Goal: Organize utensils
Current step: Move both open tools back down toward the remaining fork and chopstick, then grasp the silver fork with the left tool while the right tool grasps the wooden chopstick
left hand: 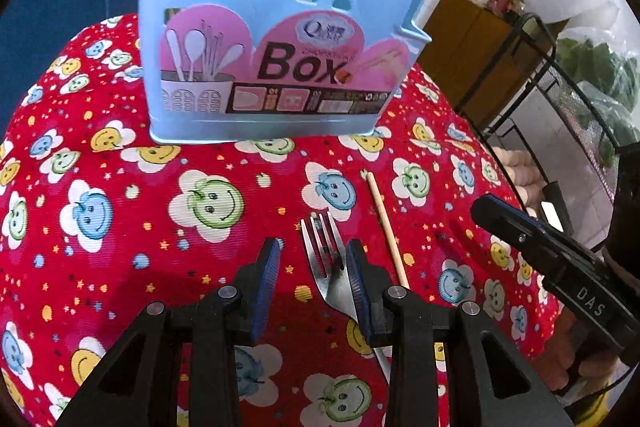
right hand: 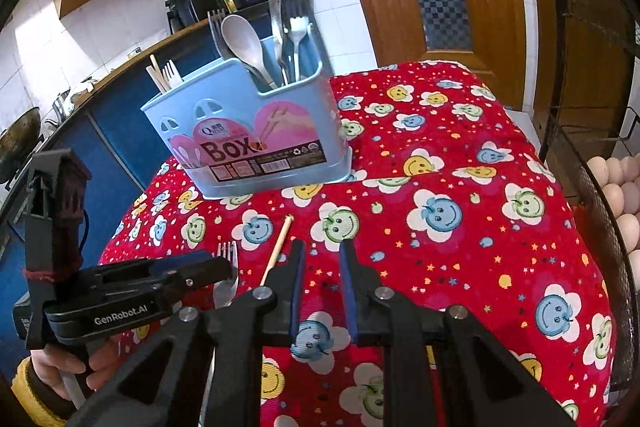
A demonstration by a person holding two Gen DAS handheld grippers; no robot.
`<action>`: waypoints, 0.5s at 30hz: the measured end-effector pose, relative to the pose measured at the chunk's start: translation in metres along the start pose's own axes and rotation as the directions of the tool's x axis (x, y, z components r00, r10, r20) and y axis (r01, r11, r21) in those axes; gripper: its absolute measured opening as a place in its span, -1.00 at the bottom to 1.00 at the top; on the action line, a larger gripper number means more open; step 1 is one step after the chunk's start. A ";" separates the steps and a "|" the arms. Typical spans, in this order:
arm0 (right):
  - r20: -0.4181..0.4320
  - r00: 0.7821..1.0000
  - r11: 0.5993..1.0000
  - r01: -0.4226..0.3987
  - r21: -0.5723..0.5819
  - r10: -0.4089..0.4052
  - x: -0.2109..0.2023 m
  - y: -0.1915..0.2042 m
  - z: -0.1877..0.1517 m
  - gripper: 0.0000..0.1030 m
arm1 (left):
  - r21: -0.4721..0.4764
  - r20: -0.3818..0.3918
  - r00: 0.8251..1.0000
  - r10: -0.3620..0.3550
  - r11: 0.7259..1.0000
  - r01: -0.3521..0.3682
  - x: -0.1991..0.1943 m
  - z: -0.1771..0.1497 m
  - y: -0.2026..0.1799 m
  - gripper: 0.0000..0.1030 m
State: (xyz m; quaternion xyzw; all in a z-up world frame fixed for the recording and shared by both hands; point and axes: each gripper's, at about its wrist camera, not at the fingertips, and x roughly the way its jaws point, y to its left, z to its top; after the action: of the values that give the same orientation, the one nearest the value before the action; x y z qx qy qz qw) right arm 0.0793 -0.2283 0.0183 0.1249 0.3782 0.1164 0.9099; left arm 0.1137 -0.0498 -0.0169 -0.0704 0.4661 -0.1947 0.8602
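A metal fork (left hand: 320, 247) lies on the red smiley cloth with its tines toward the box. My left gripper (left hand: 314, 247) hovers just over it, open; the fork's neck runs under the right finger (left hand: 358, 283) and no pad presses it. A wooden chopstick (left hand: 386, 227) lies to the fork's right. The blue utensil box (left hand: 272, 47) stands behind. In the right wrist view my right gripper (right hand: 322, 247) is open and empty, beside the chopstick (right hand: 276, 251), with the left gripper (right hand: 224, 267) over the fork (right hand: 229, 259). The box (right hand: 256, 135) holds spoons, forks and chopsticks.
The red cloth (right hand: 460, 267) covers a small table. A black wire basket (right hand: 600, 227) with eggs stands at its right edge. A wooden door and kitchen counters lie behind. A hand in a yellow cuff (right hand: 28, 379) holds the left gripper.
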 end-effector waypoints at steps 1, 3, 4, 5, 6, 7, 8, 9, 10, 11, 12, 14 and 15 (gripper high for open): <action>-0.001 1.000 1.000 -0.001 0.003 0.001 0.001 -0.001 0.000 -0.63 | 0.010 0.003 1.000 0.000 1.000 0.000 0.001 0.000 -0.002 -0.36; -0.003 1.000 1.000 -0.001 0.004 0.001 0.002 -0.002 -0.001 -0.63 | 0.019 0.000 1.000 -0.024 1.000 0.024 0.002 -0.001 -0.005 -0.55; -0.004 1.000 1.000 -0.001 0.006 0.001 0.002 -0.003 -0.001 -0.63 | 0.016 -0.006 0.999 -0.036 0.999 0.036 0.003 -0.001 -0.005 -0.58; -0.005 1.000 1.000 -0.001 0.007 0.001 0.003 -0.003 -0.001 -0.63 | 0.013 -0.009 0.999 -0.043 0.999 0.043 0.004 -0.001 -0.006 -0.64; -0.007 1.000 1.000 -0.002 0.008 0.002 0.003 -0.003 -0.001 -0.63 | 0.016 -0.010 0.999 -0.041 0.999 0.041 0.005 -0.001 -0.007 -0.69; -0.008 1.000 1.000 -0.004 0.009 0.004 0.004 -0.004 -0.001 -0.63 | 0.019 -0.011 0.999 -0.036 0.999 0.037 0.006 -0.001 -0.008 -0.74; -0.008 1.000 1.000 -0.004 0.009 0.004 0.004 -0.004 -0.001 -0.63 | 0.020 -0.010 0.999 -0.033 0.999 0.033 0.007 -0.001 -0.009 -0.77; -0.009 1.000 1.000 -0.004 0.007 0.004 0.004 -0.004 -0.001 -0.63 | 0.021 -0.006 1.000 -0.030 0.999 0.030 0.008 -0.001 -0.010 -0.79; -0.009 1.000 1.000 -0.003 0.005 0.003 0.004 -0.004 -0.002 -0.63 | 0.026 -0.002 1.000 -0.030 0.999 0.030 0.009 -0.001 -0.012 -0.81; -0.010 1.000 1.000 -0.003 0.005 0.003 0.004 -0.004 -0.002 -0.63 | 0.028 -0.001 1.000 -0.031 0.999 0.031 0.009 0.000 -0.013 -0.82; -0.010 1.000 1.000 -0.002 0.004 0.002 0.004 -0.004 -0.002 -0.63 | 0.029 0.000 0.999 -0.032 0.999 0.032 0.009 0.000 -0.013 -0.82; -0.009 1.000 1.000 -0.002 0.006 0.002 0.004 -0.004 -0.002 -0.63 | 0.030 0.000 0.999 -0.032 0.999 0.032 0.009 0.000 -0.014 -0.82; -0.010 1.000 1.000 -0.002 0.005 0.002 0.004 -0.004 -0.002 -0.63 | 0.027 -0.001 0.999 -0.033 0.999 0.033 0.009 0.000 -0.014 -0.82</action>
State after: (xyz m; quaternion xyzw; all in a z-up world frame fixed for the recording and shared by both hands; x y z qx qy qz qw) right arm 0.0813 -0.2308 0.0133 0.1269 0.3826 0.1170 0.9076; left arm 0.1146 -0.0661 -0.0195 -0.0666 0.4625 -0.2151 0.8576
